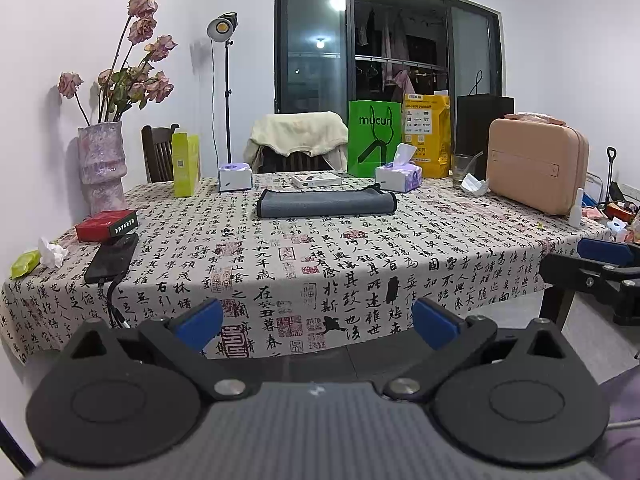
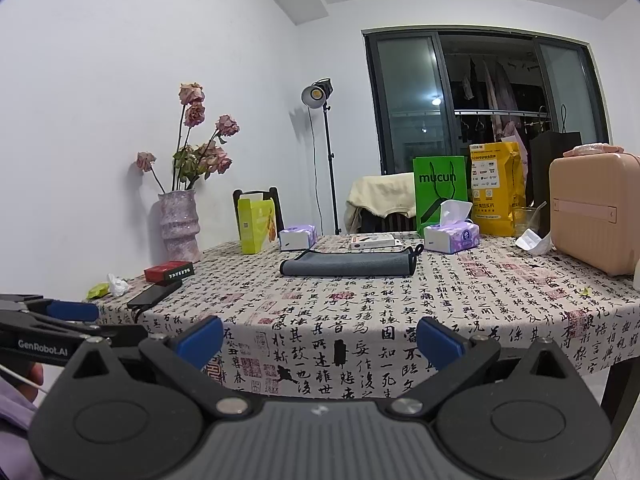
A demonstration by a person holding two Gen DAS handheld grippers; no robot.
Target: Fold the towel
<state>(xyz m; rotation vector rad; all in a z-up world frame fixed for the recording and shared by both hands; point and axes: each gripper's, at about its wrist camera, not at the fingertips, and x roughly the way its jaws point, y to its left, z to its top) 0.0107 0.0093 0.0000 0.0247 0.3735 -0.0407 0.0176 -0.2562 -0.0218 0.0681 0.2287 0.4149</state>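
Observation:
A grey towel [image 1: 326, 204] with a dark edge lies folded flat on the table's far middle, on the calligraphy-print tablecloth [image 1: 360, 264]; it also shows in the right wrist view [image 2: 348, 264]. My left gripper [image 1: 318, 322] is open and empty, held off the table's near edge. My right gripper [image 2: 320, 340] is open and empty too, held before the near edge. The right gripper shows at the right edge of the left wrist view [image 1: 600, 268]. The left gripper shows at the left edge of the right wrist view [image 2: 60, 320]. Both are well short of the towel.
A vase of dried roses [image 1: 102, 164], red box [image 1: 106, 225] and black phone [image 1: 112, 258] sit at the table's left. Tissue packs [image 1: 398, 178], green bag [image 1: 374, 138], yellow bag [image 1: 426, 136] and pink case [image 1: 536, 164] stand behind and right of the towel.

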